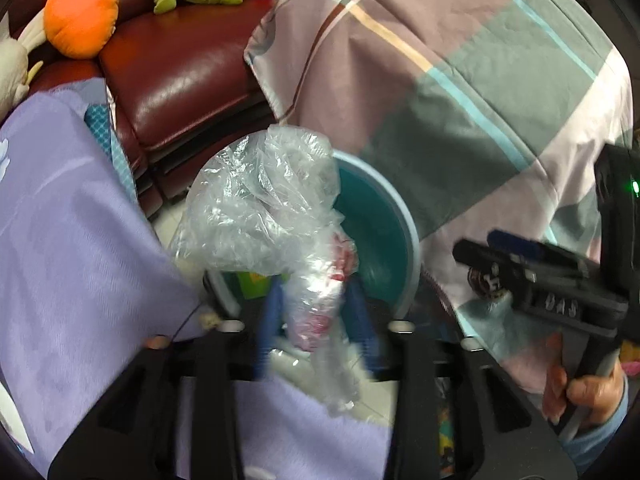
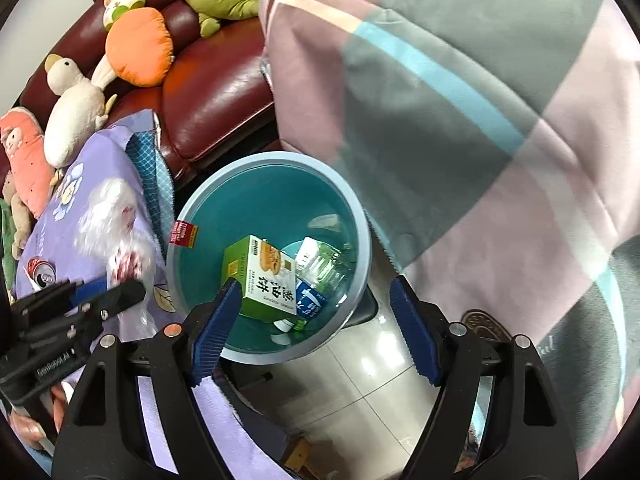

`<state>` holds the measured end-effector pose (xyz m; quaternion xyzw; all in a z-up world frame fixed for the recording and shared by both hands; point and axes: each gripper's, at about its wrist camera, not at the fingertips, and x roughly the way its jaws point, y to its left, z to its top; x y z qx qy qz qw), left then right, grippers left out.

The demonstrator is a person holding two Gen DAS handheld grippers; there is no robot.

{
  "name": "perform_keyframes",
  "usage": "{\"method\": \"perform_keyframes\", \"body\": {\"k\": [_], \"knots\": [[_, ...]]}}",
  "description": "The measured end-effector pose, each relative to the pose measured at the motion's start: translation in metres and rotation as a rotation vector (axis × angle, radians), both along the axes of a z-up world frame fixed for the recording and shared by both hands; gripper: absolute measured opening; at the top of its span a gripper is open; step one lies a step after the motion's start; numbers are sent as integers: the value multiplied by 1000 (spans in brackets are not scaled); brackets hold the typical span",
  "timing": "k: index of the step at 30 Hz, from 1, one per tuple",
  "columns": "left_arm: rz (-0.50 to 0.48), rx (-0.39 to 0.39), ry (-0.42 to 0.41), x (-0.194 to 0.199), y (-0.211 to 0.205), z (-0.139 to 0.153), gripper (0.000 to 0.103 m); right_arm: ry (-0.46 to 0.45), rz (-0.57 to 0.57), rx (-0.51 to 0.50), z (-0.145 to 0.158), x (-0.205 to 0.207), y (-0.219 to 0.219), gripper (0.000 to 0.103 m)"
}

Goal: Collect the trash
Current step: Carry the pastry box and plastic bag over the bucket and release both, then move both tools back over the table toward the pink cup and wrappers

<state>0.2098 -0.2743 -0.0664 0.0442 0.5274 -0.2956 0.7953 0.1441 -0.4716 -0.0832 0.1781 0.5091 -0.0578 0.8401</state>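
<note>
My left gripper [image 1: 314, 296] is shut on a crumpled clear plastic bag [image 1: 260, 208] and holds it above the near rim of a teal bin [image 1: 384, 224]. In the right wrist view the bag [image 2: 116, 232] is a blur over the purple cloth, left of the bin [image 2: 264, 196], with the left gripper [image 2: 116, 292] beside it. The bin holds a green box [image 2: 264, 276], a clear plastic bottle [image 2: 324, 264] and a blue-white carton [image 2: 310, 300]. My right gripper [image 2: 316, 320] is open and empty above the bin's near rim; it shows at the right in the left wrist view [image 1: 480, 252].
A purple cloth covers the table at the left [image 2: 100, 168], with a drink can [image 2: 40, 274] on it. A red leather sofa [image 1: 180, 80] with plush toys [image 2: 138, 52] stands behind. A striped checked cloth [image 1: 460, 80] hangs at the right. The floor is tiled [image 2: 360, 380].
</note>
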Motion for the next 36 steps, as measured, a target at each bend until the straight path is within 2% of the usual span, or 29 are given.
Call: {"method": "perform_keyframes", "body": {"k": [2, 3, 7, 9, 11, 14, 24, 36], "knots": [[18, -12, -15, 2, -2, 2, 73, 4, -6, -6, 1, -1, -3, 74], [26, -17, -20, 2, -1, 3, 78, 6, -6, -8, 1, -1, -3, 76], [40, -9, -11, 1, 4, 0, 82, 18, -1, -17, 1, 0, -2, 77], [50, -8, -2, -1, 10, -2, 85, 29, 6, -16, 0, 2, 1, 82], [60, -7, 3, -3, 17, -2, 88, 37, 14, -20, 0, 3, 5, 84], [70, -6, -4, -7, 27, 0, 88, 53, 37, -22, 1, 3, 14, 87], [126, -37, -13, -24, 74, 13, 89, 46, 99, -58, 21, -2, 54, 87], [268, -43, -71, -55, 187, 40, 90, 28, 244, -73, 51, 2, 150, 87]]}}
